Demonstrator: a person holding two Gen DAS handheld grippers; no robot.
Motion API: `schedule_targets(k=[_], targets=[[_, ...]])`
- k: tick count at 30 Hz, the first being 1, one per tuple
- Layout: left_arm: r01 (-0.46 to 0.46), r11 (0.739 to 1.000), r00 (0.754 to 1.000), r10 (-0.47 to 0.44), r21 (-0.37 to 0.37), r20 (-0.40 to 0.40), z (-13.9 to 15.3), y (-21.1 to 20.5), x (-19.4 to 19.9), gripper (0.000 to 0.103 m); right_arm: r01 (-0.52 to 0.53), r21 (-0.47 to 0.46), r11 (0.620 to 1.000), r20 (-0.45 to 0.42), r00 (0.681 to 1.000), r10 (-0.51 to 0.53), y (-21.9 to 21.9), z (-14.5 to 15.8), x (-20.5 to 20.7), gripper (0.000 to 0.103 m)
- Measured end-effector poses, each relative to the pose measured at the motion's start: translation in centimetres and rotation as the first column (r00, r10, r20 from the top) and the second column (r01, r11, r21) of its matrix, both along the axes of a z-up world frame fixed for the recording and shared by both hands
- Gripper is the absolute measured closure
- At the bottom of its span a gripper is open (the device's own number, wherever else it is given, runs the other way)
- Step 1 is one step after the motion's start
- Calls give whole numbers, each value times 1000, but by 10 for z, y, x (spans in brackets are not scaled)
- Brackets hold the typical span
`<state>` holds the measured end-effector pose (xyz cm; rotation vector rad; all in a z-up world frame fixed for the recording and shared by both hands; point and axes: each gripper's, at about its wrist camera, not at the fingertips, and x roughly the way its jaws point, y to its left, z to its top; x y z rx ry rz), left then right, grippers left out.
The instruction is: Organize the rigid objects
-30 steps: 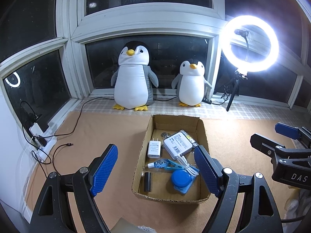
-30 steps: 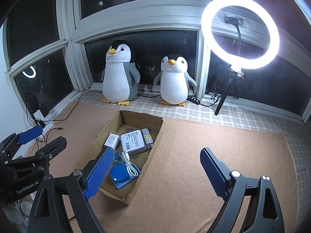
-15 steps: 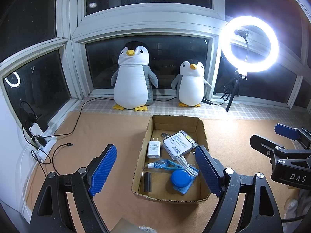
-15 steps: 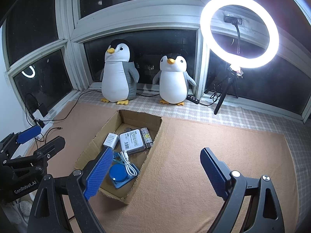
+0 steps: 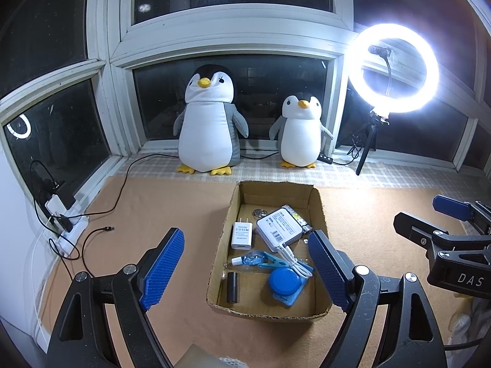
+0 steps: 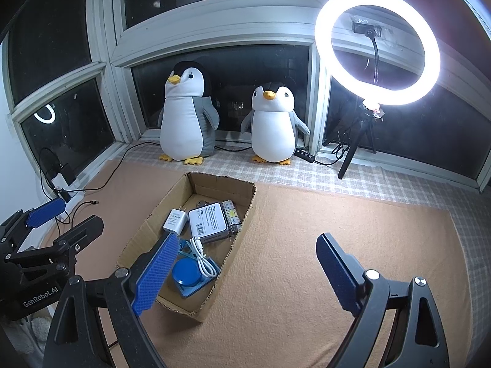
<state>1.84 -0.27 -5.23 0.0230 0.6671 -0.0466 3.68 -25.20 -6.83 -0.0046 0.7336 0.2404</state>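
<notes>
Tan mat (image 6: 307, 245): covering the surface in front of the window and lying under everything else.
Ring light (image 5: 394, 69): glowing on its tripod at the far right, by the window.
Large penguin plush (image 5: 208, 122): sitting upright on the checked cloth at the window; small penguin plush (image 5: 300, 132) sitting just to its right.
Cardboard box (image 5: 319, 205): resting open-topped on the mat, holding all the small rigid objects.
Left gripper (image 5: 245, 268): hovering above the near end of the box, jaws spread wide, gripping nothing.
Right gripper (image 6: 245, 271): hovering over the mat at the box's right side, jaws spread wide, gripping nothing.
White power bank (image 5: 278, 225): lying labelled side up in the far half of the box, a white cable (image 5: 293, 259) trailing from it toward the near end.
Blue round case (image 5: 285, 282): sitting in the near right part of the box, the cable lying partly over it.
White charger plug (image 5: 241, 234): lying flat just left of the power bank.
Blue clip (image 5: 264, 259): lying across the middle of the box.
Black cylinder (image 5: 232, 286): lying at the near left corner of the box.
Patterned lighter (image 6: 230, 214): lying against the power bank's right edge.
</notes>
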Motion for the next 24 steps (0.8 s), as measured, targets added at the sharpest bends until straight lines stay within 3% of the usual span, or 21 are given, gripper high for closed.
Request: schedule_targets(k=[22, 24], targets=[[1, 1000, 1000, -1, -2, -4, 1, -1, 1, 17, 6, -1, 1000, -13, 1000, -6, -4, -5, -2, 14], [-1, 1000, 1000, 1, -4, -5, 0, 0, 1, 13, 6, -2, 1000, -12, 1000, -6, -3, -5, -1, 14]])
